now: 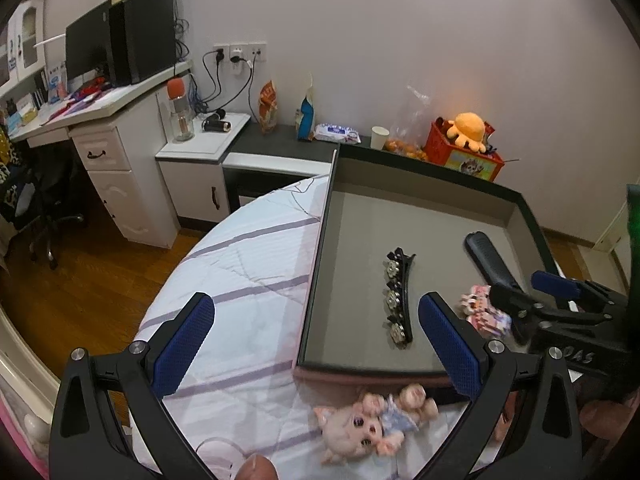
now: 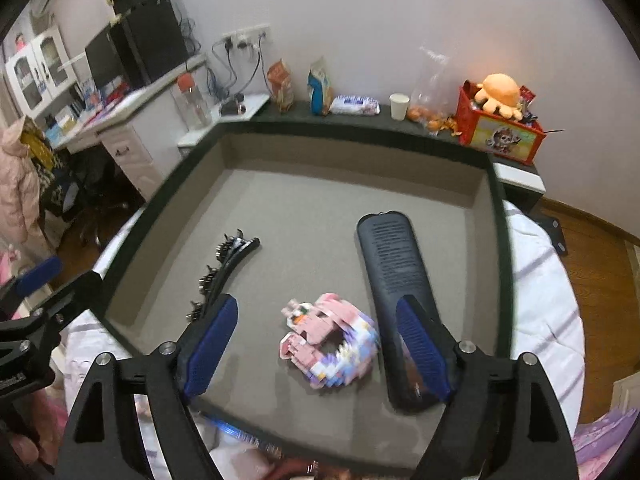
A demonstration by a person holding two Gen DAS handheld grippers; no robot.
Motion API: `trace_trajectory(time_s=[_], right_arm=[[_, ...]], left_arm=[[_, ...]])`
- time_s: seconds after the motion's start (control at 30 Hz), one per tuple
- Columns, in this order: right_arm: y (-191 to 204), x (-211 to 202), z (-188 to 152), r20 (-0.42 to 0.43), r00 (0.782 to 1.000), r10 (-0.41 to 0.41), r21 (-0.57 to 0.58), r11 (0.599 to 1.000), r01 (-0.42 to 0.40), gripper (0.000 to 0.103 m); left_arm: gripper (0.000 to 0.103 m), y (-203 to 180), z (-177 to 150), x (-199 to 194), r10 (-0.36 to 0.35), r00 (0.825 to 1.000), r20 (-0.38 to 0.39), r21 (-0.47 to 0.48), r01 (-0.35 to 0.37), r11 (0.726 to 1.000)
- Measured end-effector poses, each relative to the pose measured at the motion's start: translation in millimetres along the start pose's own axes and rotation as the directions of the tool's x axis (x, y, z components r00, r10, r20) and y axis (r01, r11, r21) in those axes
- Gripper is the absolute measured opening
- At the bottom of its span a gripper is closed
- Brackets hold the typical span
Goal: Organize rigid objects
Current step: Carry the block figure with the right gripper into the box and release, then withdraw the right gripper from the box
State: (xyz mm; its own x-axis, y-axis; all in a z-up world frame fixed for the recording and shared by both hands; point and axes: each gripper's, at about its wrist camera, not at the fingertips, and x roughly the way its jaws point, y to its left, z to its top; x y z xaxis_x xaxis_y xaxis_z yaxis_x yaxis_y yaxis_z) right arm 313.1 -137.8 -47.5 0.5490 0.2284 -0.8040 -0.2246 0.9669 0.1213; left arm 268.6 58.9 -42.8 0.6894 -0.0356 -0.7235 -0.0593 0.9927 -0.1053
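A grey tray with a dark rim [image 1: 320, 240] lies on the bed. On its floor are a black jewelled hair clip [image 1: 398, 296], a dark remote control [image 1: 488, 256] and a pink block toy [image 1: 484, 312]. My right gripper [image 2: 318, 306] hangs open over the tray's near part. The block toy [image 2: 328, 336] lies blurred between its fingers, clear of both pads. The remote [image 2: 394, 264] runs under its right finger and the hair clip [image 2: 224, 268] lies by the left one. My left gripper [image 1: 316, 308] is open and empty above the tray's near left corner. A pink plush pig [image 1: 368, 424] lies on the quilt below it.
The tray rests on a white quilt with lilac stripes [image 1: 240, 272]. Behind it a dark shelf [image 2: 360, 122] carries snack bags, a wipes pack, a paper cup [image 2: 399, 106] and a red box with an orange plush [image 2: 500, 120]. A white desk with a monitor [image 1: 92, 52] stands left, above wooden floor.
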Motion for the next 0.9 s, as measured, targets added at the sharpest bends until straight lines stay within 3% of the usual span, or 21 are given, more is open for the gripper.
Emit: trace_trajectory(time_s=[0.4, 0.63, 0.9], right_arm=[[-13.9, -80.1, -64.9, 0.103, 0.995, 0.003, 0.148, 0.989, -0.018, 0.086], [-11.2, -94.8, -114.0, 0.071, 0.997, 0.015, 0.185, 0.982, -0.028, 0.087], [-18.1, -107.5, -124.9, 0.092, 0.996, 0.013, 0.201, 0.979, -0.031, 0.087]], left_arm=[[0.103, -17.1, -48.2, -52.0, -0.035, 0.999, -0.004, 0.046, 0.035, 0.998], [0.103, -33.3, -79.0, -63.3, -0.055, 0.997, -0.051, 0.076, 0.059, 0.995], [0.103, -40.4, -85.3, -76.4, -0.050, 0.998, -0.040, 0.095, 0.053, 0.994]])
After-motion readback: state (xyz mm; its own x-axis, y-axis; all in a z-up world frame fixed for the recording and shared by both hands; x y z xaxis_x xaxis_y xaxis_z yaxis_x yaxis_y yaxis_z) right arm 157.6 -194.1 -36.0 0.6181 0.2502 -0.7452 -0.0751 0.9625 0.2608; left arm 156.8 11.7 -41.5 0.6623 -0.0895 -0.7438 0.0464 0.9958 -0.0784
